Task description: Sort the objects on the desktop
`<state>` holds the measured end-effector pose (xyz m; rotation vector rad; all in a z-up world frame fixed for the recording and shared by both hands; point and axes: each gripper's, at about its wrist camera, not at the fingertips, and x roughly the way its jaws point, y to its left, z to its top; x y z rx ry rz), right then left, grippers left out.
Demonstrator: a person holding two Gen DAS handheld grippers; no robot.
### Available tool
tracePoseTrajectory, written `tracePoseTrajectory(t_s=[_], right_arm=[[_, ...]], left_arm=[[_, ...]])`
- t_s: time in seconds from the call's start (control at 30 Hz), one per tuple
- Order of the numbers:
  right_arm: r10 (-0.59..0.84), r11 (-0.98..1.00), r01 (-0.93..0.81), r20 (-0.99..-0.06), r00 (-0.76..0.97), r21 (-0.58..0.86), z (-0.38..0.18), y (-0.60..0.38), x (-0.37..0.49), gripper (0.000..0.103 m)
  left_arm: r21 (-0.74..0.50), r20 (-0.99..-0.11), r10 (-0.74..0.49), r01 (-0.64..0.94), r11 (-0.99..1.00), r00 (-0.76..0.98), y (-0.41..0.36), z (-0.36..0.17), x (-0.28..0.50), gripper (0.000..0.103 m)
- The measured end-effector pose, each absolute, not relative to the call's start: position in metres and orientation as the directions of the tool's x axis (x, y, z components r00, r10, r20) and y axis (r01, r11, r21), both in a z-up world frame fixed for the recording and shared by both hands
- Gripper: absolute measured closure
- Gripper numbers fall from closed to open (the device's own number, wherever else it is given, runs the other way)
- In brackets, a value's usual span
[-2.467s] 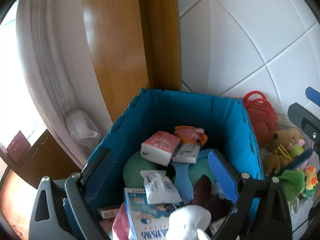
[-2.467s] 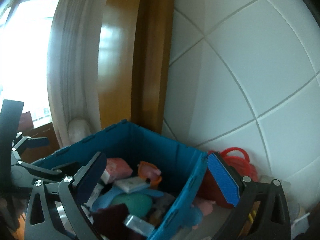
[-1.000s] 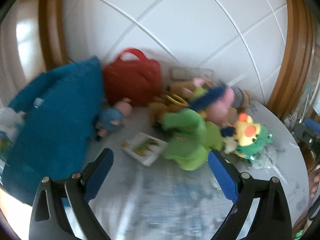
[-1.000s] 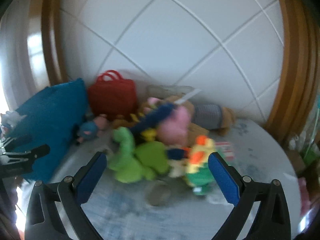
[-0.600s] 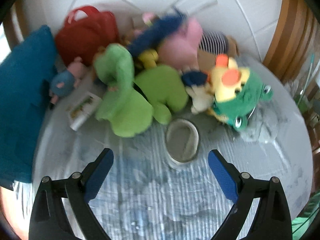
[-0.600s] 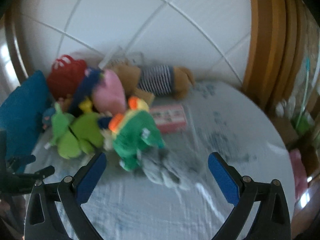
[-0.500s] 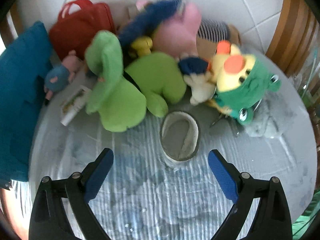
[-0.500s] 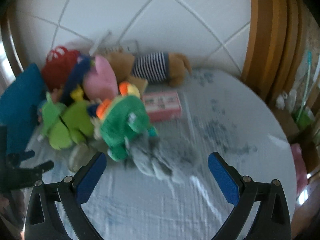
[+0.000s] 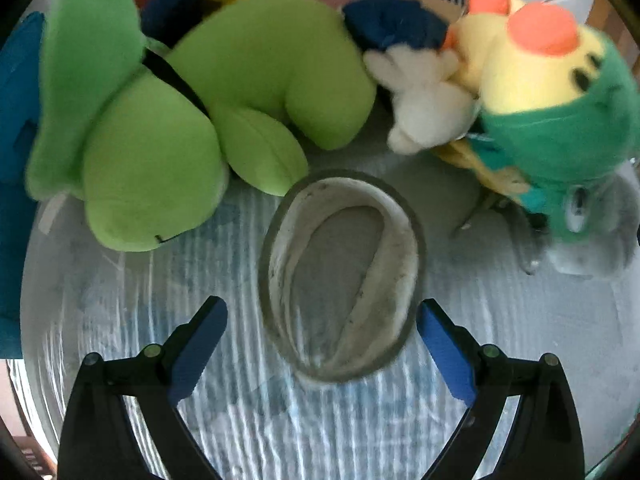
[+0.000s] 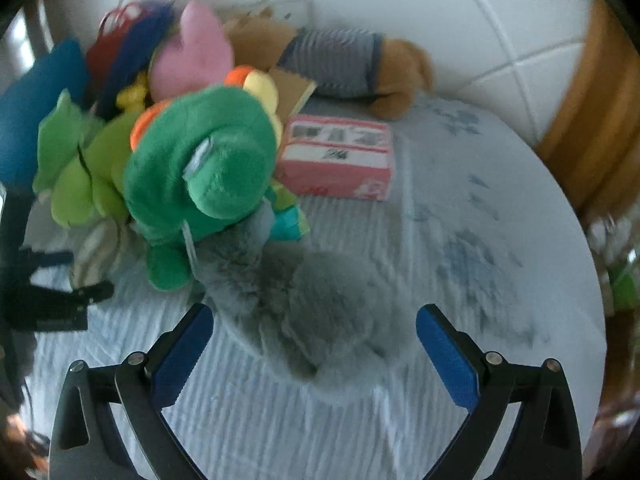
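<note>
We have swung both tools away from the blue bin, which filled both views 2.5 s ago, and brought them down over the round surface (image 10: pixel 500 184). Over the last half second each view has closed in on its own target. That suggests we are done with one drop-off and are starting the next pick, with most of the pile not yet sorted.

The left tool (image 9: pixel 322 322) hangs with its jaws wide apart, holding nothing, straddling the near end of a grey oval ring (image 9: pixel 340 276) that lies flat on the surface just in front of the lime green plush (image 9: pixel 192 112). The right tool (image 10: pixel 314 330) is likewise spread and empty, over a grey furry plush (image 10: pixel 320 312) that touches the dark green plush (image 10: pixel 200 168) behind it.

Further back lie a brown bear in a striped shirt (image 10: pixel 344 56) and a pink box (image 10: pixel 340 156). The box carries dark printed characters on white bands, too blurred for us to read. No other writing shows.
</note>
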<state>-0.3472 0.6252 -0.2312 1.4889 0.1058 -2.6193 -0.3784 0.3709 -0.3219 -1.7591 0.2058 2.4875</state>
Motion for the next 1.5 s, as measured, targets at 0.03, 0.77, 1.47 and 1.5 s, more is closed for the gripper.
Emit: tracePoseTrajectory(t_s=[0.03,0.77,1.47,1.5], right_arm=[[-0.084,-0.985,0.172,-0.863,-0.499,-0.003,-0.239,0.623,-0.355,0.0],[-0.174,-0.985,0.098,-0.874,-0.454,0.145,-0.29,0.613,-0.361,0.036],[-0.181,-0.981,0.026,-0.856,-0.484,0.193,-0.285,0.618,-0.322,0.011],[-0.183,-0.98,0.025,-0.855,-0.484,0.196,-0.288,0.618,-0.325,0.011]], left_arm=[[0.062,-0.945,-0.012,-0.143,-0.988,-0.328,0.371,-0.326,-0.381,0.006],[0.05,-0.929,0.004,-0.134,-0.99,-0.37,0.37,-0.307,-0.358,0.033],[0.016,-0.92,0.037,-0.132,-0.991,-0.389,0.345,-0.271,-0.28,0.033],[0.017,-0.921,0.037,-0.135,-0.991,-0.388,0.345,-0.271,-0.279,0.033]])
